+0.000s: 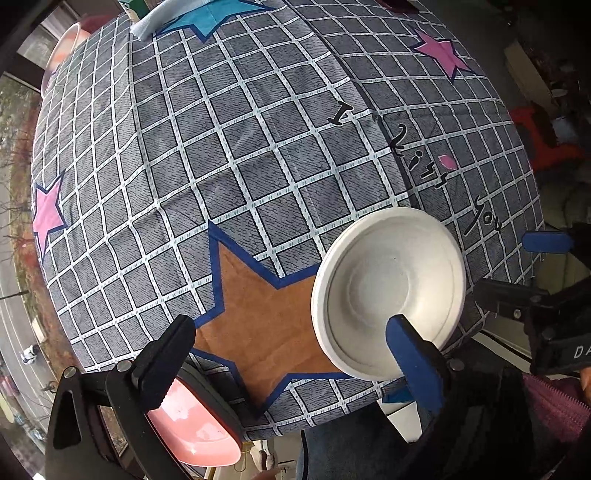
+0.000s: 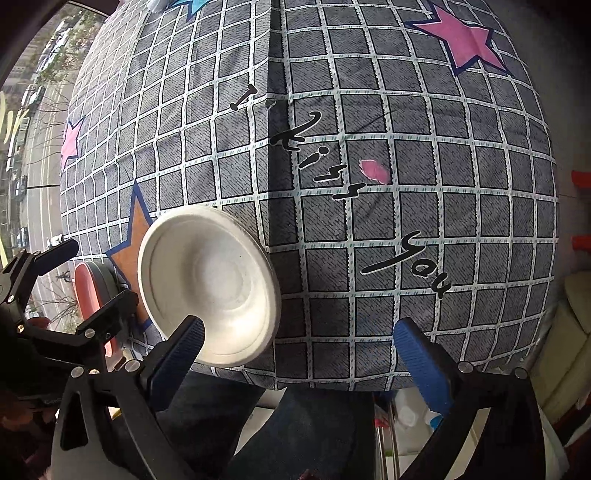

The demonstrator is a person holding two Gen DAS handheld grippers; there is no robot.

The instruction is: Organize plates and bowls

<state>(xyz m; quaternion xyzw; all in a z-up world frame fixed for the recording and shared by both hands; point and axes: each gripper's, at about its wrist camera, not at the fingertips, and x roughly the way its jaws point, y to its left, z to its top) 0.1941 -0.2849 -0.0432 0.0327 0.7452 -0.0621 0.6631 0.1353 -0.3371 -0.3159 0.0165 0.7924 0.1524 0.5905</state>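
A white plate [image 1: 388,291] lies near the front edge of the checked cloth [image 1: 236,155]; it also shows in the right wrist view [image 2: 208,284]. A pink dish with a dark rim [image 1: 192,428] lies at the front left edge, partly under my left finger; it also shows in the right wrist view [image 2: 90,291]. My left gripper [image 1: 291,365] is open, its fingers straddling the gap between dish and plate. My right gripper [image 2: 299,354] is open and empty, just right of the white plate; it shows in the left wrist view [image 1: 535,266].
A pink bowl [image 1: 64,51] sits at the far left corner of the table. A light blue folded cloth [image 1: 162,18] lies at the far edge. The table's front edge [image 2: 332,384] drops off close to both grippers.
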